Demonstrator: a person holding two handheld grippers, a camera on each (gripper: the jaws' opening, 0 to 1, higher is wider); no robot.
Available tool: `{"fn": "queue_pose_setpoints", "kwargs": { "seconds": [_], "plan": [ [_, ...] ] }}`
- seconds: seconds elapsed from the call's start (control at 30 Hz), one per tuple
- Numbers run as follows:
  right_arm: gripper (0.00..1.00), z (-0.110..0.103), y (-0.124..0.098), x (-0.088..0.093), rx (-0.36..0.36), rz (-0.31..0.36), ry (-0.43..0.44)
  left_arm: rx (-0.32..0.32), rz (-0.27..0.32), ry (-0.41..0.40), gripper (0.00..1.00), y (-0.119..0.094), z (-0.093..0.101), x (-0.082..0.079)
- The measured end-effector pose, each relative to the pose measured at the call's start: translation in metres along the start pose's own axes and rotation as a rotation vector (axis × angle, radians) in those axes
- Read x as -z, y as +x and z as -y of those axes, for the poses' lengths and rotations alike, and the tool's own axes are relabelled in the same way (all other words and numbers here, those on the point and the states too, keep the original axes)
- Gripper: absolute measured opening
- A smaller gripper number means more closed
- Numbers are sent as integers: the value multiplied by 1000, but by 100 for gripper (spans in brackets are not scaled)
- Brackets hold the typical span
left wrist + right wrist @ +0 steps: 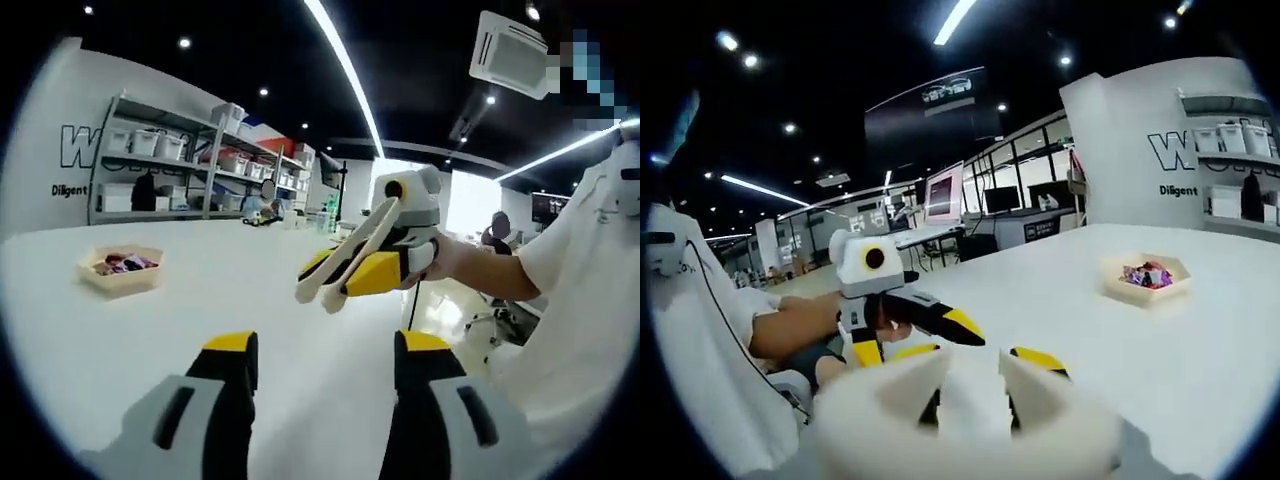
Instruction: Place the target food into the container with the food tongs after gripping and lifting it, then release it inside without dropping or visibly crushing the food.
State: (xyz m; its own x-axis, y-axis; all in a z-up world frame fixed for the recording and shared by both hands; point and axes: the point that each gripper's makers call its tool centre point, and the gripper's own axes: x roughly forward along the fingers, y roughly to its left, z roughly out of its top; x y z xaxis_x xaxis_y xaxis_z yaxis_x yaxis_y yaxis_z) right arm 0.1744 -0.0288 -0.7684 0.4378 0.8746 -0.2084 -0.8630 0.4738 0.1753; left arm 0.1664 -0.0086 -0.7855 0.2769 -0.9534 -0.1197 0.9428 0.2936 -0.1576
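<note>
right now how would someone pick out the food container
Look at the big white table in front of the grey shelving rack. The shallow beige hexagonal tray sits alone on it, holding colourful wrapped pieces.

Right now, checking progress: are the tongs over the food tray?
No: the tongs hang apart from the tray, over bare table.
</note>
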Motion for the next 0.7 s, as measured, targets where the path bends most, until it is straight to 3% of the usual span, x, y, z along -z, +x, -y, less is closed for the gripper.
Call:
{"fn": "queue_pose_setpoints", "kwargs": {
  "seconds": [0.37, 0.43, 0.7],
  "plan": [
    [21, -11, 0, 3, -59, 10, 14, 80, 57, -35, 26, 0, 7, -7],
    [21, -13, 0, 3, -68, 21, 28, 98, 89, -49, 24, 0, 10, -13],
    [21, -18, -2, 3, -103, 42, 46, 151, 109, -94, 20, 1, 16, -14]
  ]
}}
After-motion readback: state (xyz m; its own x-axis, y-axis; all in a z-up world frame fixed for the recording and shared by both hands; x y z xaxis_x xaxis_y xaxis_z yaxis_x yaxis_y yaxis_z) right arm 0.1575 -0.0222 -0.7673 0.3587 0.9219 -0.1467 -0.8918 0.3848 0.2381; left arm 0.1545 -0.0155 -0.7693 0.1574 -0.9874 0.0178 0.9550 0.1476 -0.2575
